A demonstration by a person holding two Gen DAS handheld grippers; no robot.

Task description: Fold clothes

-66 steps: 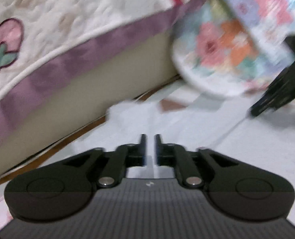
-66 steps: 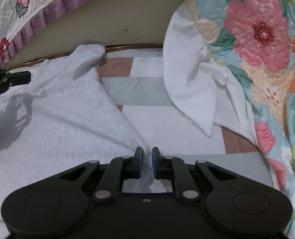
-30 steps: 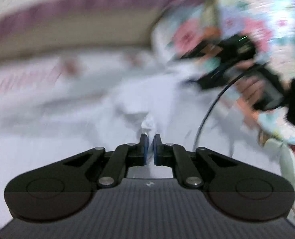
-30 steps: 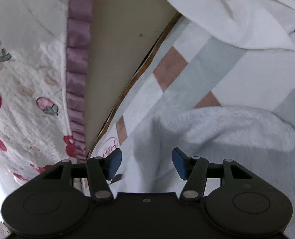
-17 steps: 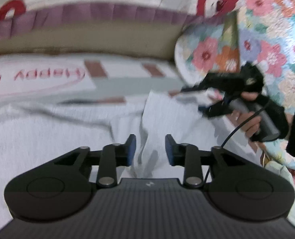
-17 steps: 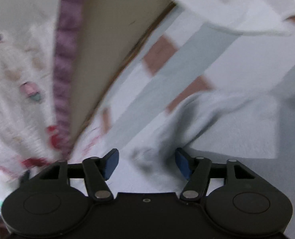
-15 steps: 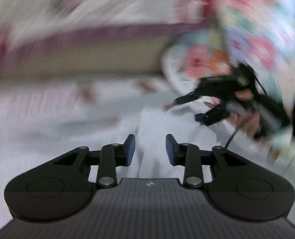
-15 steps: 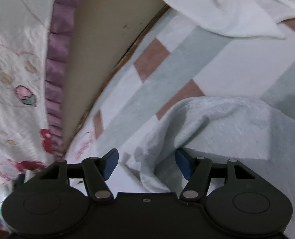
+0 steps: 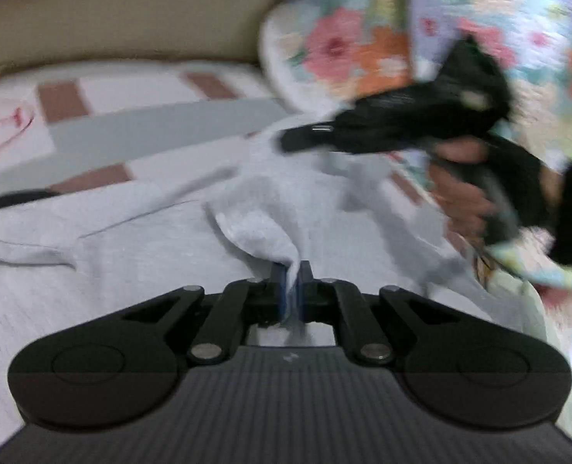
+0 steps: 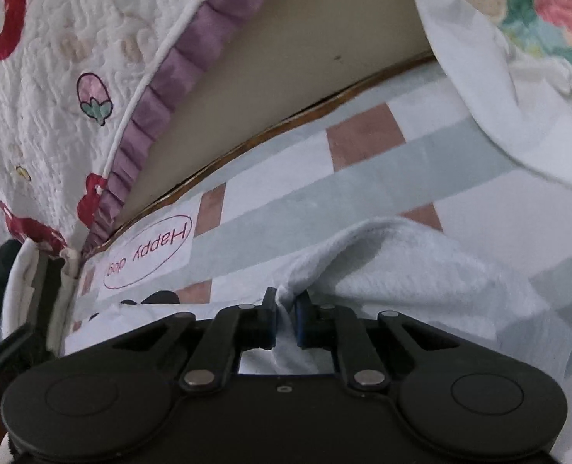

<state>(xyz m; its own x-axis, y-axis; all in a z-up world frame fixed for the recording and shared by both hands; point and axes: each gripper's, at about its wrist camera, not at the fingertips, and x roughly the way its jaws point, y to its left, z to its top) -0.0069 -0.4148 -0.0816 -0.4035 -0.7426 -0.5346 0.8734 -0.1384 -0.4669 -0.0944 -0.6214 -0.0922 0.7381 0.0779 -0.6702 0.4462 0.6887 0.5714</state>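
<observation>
A light grey garment (image 9: 150, 239) lies spread on the patchwork bedsheet (image 9: 150, 131). My left gripper (image 9: 291, 270) is shut on a raised fold of it near the middle. In the left wrist view my right gripper (image 9: 290, 143) reaches in from the right, held by a hand (image 9: 460, 193), its tips at the garment's far edge. In the right wrist view the right gripper (image 10: 285, 301) has its jaws closing, and the blue pads pinch a bunched edge of the grey garment (image 10: 402, 263). The cloth rises in a ridge just beyond the pads.
A white quilt with a purple ruffle (image 10: 162, 89) hangs at the left, over a beige panel (image 10: 286, 58). A floral quilt (image 9: 344, 46) and a white cloth (image 10: 498, 96) crowd the right side. Folded cloth (image 10: 19, 282) is stacked at the far left edge.
The left jaws opened over the garment, then shut on a fold. The right jaws went from wide apart to pinching the garment's edge, and the right view rolled.
</observation>
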